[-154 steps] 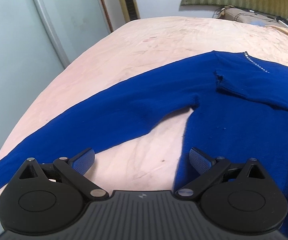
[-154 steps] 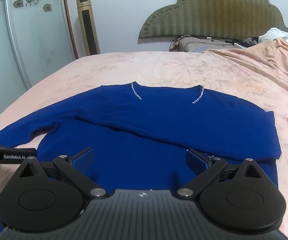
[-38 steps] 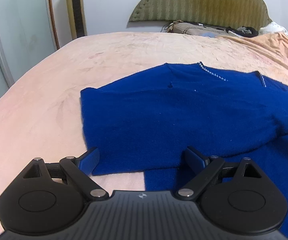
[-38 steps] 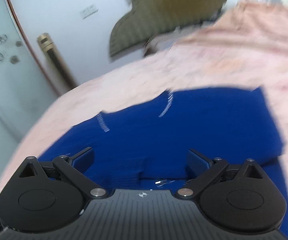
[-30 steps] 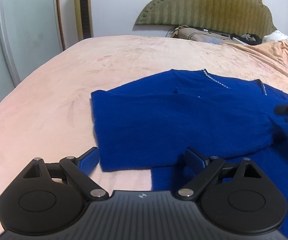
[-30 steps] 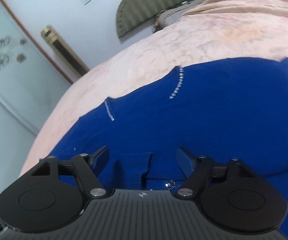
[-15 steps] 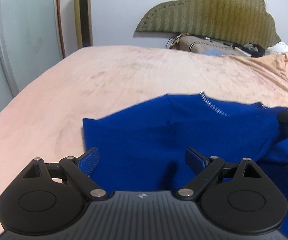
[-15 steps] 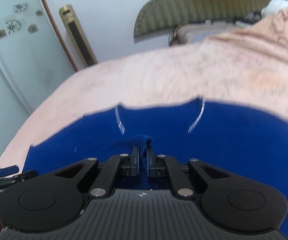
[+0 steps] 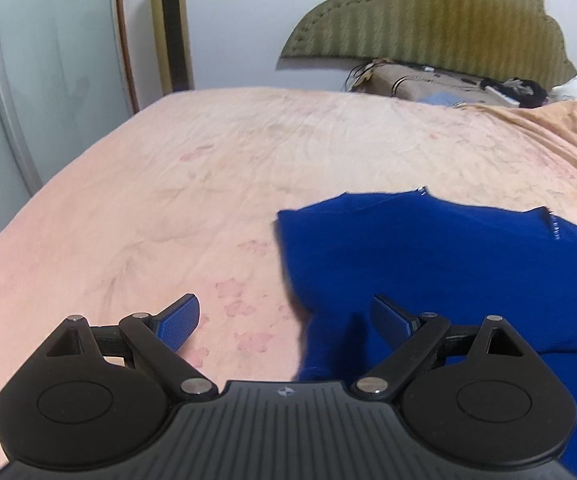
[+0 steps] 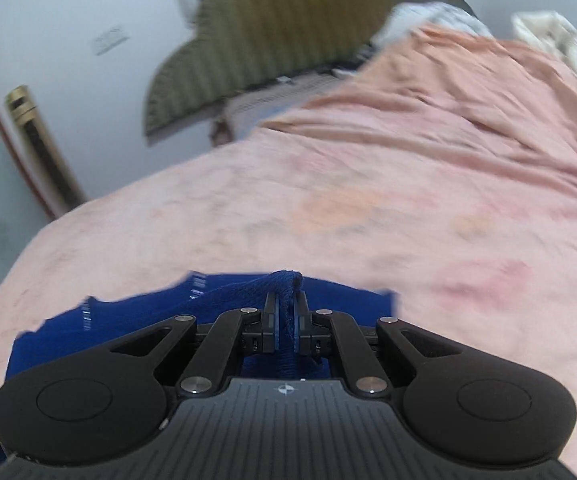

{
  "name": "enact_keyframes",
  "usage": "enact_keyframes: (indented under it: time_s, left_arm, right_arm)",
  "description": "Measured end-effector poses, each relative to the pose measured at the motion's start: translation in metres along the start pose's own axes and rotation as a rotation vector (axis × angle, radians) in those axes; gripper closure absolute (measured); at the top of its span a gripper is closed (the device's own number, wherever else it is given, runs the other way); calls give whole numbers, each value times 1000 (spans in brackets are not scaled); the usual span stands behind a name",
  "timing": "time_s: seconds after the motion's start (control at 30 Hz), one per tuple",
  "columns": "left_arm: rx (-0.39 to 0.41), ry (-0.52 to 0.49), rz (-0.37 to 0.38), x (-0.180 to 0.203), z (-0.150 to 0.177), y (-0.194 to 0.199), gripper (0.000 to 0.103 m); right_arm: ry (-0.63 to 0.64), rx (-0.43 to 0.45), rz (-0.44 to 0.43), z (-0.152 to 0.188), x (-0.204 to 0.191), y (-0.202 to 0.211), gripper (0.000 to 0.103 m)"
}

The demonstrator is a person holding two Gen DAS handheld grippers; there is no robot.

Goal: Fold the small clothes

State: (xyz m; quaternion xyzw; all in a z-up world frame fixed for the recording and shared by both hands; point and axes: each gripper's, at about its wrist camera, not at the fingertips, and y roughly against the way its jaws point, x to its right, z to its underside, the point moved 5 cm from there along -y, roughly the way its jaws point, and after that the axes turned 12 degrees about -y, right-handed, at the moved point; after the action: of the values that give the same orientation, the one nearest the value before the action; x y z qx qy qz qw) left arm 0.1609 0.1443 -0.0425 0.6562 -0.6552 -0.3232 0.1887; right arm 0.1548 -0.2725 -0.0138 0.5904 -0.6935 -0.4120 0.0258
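The bed (image 9: 208, 168) takes up nearly everything ahead of both grippers, its pink sheet bare and wide beyond the blue sweater (image 9: 448, 264), with a rumpled peach blanket (image 10: 488, 112) heaped ahead and to the right of the right gripper (image 10: 286, 322) and the headboard (image 9: 428, 20) far beyond. The sweater lies just ahead and to the right of the left gripper (image 9: 288, 316), already narrowed, its left edge running straight away from the fingers. The step in hand looks like a fold of a gathered part — the right gripper has just clamped down on a ridge of blue knit, which stands up between its pads. The left gripper is spread wide with nothing between its fingers, the sweater's near corner under its right finger. Next, I judge, the pinched cloth must be carried across and laid flat — room is ample on the left.
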Motion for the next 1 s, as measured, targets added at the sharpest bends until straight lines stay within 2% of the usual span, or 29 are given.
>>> enact_keyframes:
  time_s: [0.1, 0.13, 0.2, 0.3, 0.4, 0.5, 0.57, 0.63, 0.7, 0.73, 0.77, 0.83, 0.9, 0.97, 1.0]
  left_arm:
    - [-28, -6, -1, 2, 0, -9, 10]
    - [-36, -18, -6, 4, 0, -10, 10]
    - [-28, -38, -15, 8, 0, -11, 10]
    - [-21, -110, -61, 15, 0, -15, 10]
    - [-65, -158, -120, 17, 3, -27, 10]
    - [-44, -121, -84, 13, 5, -14, 10]
    - [-29, -110, -62, 13, 6, -1, 10]
    - [1, -113, -27, 19, 7, 14, 10]
    - [4, -146, 3, 29, 9, 17, 9]
    - [-3, -175, 11, 35, 12, 14, 9]
    - [-21, -197, 7, 40, 15, 10, 9]
    - [-61, -216, -21, 44, 23, 5, 9]
    - [-43, -201, 0, 43, 28, 15, 9]
    - [-21, -177, 27, 39, 33, 29, 9]
    - [-14, -168, 38, 37, 36, 35, 9]
  right_arm:
    - [-23, -59, 13, 5, 19, -10, 91]
    - [-32, -64, 26, 7, 22, -13, 84]
    - [-42, -42, 64, 9, 27, -15, 78]
    - [-19, 50, 89, 8, 24, -4, 69]
    - [37, 19, 39, 18, 9, -5, 59]
    - [69, -71, 68, 31, 7, -21, 55]
    - [54, -59, 114, 36, 12, -21, 54]
    - [47, -15, 93, 39, 10, -1, 52]
    - [61, 8, 37, 46, 2, 19, 39]
    - [72, 3, 12, 53, -1, 25, 28]
    - [84, -15, -6, 62, -4, 28, 22]
    - [117, -63, -16, 80, -5, 29, 20]
    - [163, -70, 71, 94, 2, 29, 20]
    - [198, -18, 179, 101, 11, 41, 19]
    - [194, 11, 195, 102, 15, 50, 19]
